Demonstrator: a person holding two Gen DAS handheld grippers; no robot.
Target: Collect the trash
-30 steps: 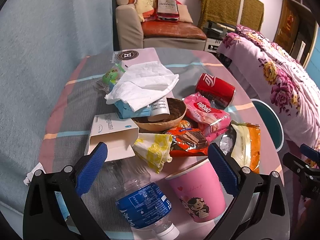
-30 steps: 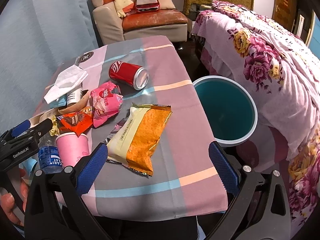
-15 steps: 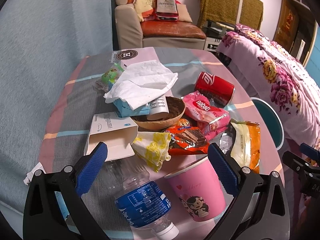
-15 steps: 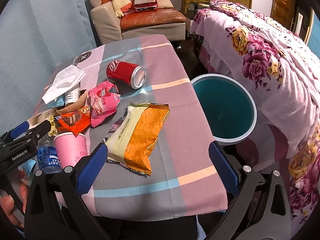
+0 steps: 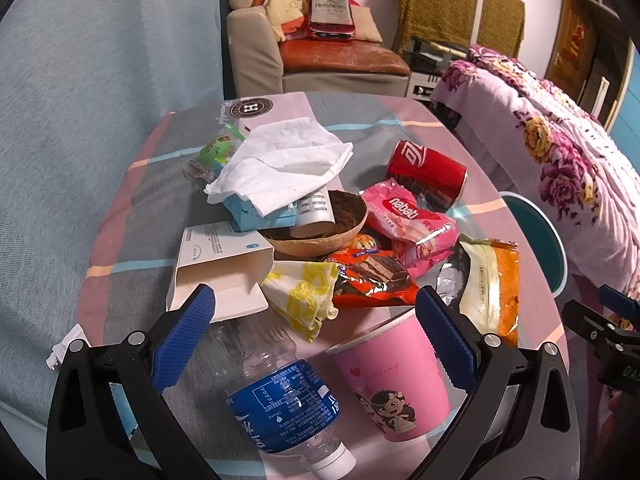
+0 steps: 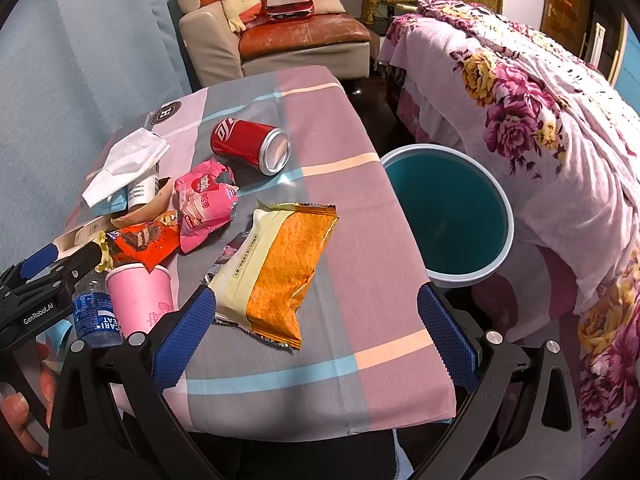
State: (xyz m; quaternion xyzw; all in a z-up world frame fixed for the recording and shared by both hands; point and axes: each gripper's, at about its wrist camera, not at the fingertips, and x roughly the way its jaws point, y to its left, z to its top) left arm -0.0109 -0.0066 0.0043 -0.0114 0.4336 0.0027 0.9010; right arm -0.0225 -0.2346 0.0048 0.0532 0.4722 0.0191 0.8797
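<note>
Trash lies on a checked tablecloth (image 6: 328, 120): a red can (image 6: 250, 146) on its side, a pink wrapper (image 6: 204, 204), an orange snack bag (image 6: 280, 268), a red wrapper (image 5: 372, 276), a pink paper cup (image 5: 396, 380), a water bottle (image 5: 280, 384), a white box (image 5: 218, 272), a tissue (image 5: 284, 164) over a brown bowl (image 5: 320, 232). My left gripper (image 5: 316, 324) is open above the bottle and cup. My right gripper (image 6: 316, 320) is open over the orange bag's near end. A teal bin (image 6: 448, 212) stands right of the table.
A bed with a floral cover (image 6: 540, 112) is on the right, close to the bin. A sofa (image 6: 280, 40) stands beyond the table. A blue curtain (image 5: 80, 100) hangs along the left side.
Both grippers have shifted slightly; the views have drifted a little. Nothing was grasped or moved on the table.
</note>
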